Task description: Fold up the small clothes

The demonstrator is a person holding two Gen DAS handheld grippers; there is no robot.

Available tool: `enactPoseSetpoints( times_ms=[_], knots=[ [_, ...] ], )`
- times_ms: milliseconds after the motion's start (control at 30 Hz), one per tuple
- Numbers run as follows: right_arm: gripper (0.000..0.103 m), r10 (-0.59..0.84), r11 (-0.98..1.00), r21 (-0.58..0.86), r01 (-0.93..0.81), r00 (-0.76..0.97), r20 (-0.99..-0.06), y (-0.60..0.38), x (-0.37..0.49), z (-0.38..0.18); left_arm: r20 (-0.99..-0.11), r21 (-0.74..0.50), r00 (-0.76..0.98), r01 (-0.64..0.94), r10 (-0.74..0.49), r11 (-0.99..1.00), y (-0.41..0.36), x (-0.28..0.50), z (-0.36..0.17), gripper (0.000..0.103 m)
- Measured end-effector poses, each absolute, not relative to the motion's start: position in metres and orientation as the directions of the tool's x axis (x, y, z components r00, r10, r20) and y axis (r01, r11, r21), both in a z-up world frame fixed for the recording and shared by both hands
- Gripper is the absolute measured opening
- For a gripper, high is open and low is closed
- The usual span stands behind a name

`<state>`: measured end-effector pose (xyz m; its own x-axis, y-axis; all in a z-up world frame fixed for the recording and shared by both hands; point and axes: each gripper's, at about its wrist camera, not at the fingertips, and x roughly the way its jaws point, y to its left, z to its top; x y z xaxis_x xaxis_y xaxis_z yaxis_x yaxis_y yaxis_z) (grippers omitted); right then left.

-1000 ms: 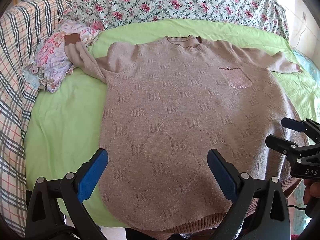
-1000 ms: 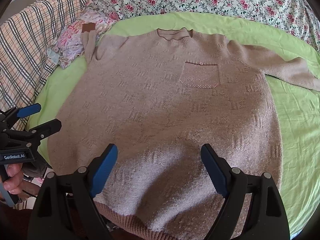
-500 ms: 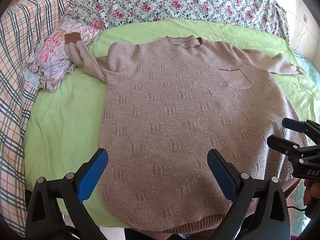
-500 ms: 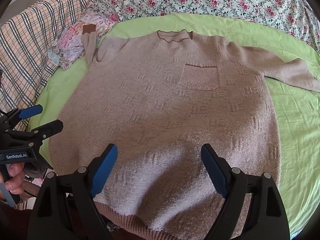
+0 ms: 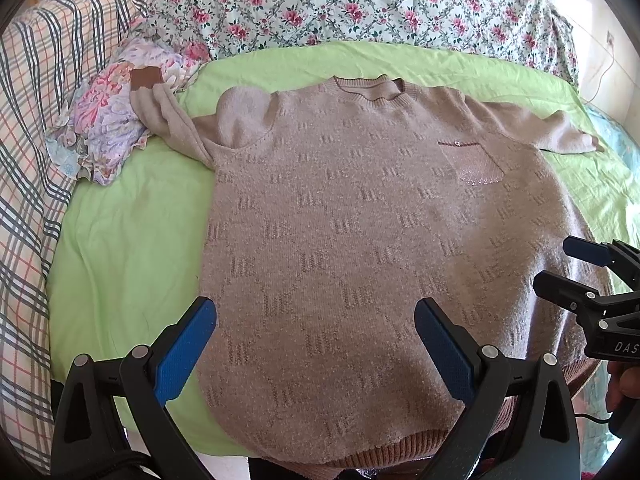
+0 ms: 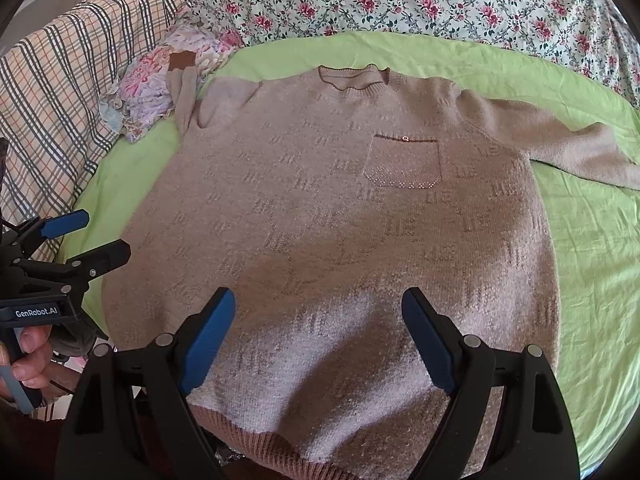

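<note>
Clearly we held the left gripper (image 5: 314,344) and right gripper (image 6: 318,334) wide open and empty over the near hem of the beige patterned knit sweater (image 5: 360,240), flat on the green sheet (image 5: 120,260), and judged its sleeves should fold in first.

Your two wrist views look forward from above the hem end of the sweater (image 5: 360,240), left and right; both share it and the bed (image 6: 592,248).

"GenRobot.AI" on left hand-held gripper (image 6: 86,240); "DAS" on right hand-held gripper (image 5: 560,266).
</note>
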<state>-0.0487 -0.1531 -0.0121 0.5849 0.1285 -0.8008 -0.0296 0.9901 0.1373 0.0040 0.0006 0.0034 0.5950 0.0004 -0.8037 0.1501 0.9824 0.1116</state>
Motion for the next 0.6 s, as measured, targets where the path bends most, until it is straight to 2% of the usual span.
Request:
enactPoseSetpoints(
  times_ms=[433, 467, 600],
  knots=[
    [0.086, 0.103, 0.994, 0.105, -0.029, 0.566, -0.818, -0.1523, -0.0466, -0.0096, -0.809, 0.125, 0.588, 0.156, 0.01, 0.98, -0.0005, 0.0065, 0.0071, 0.1],
    [0.086, 0.069, 0.998, 0.064, -0.028, 0.548, -0.833, -0.1508, -0.045, -0.009, -0.809, 0.127, 0.588, 0.157, 0.011, 0.979, -0.0006, 0.0069, 0.0075, 0.1],
    [0.086, 0.107, 0.994, 0.109, -0.03, 0.559, -0.822, -0.1522, -0.0444, -0.0071, -0.81, 0.139, 0.586, 0.154, 0.023, 0.978, -0.0003, 0.0098, 0.0091, 0.1]
  ],
)
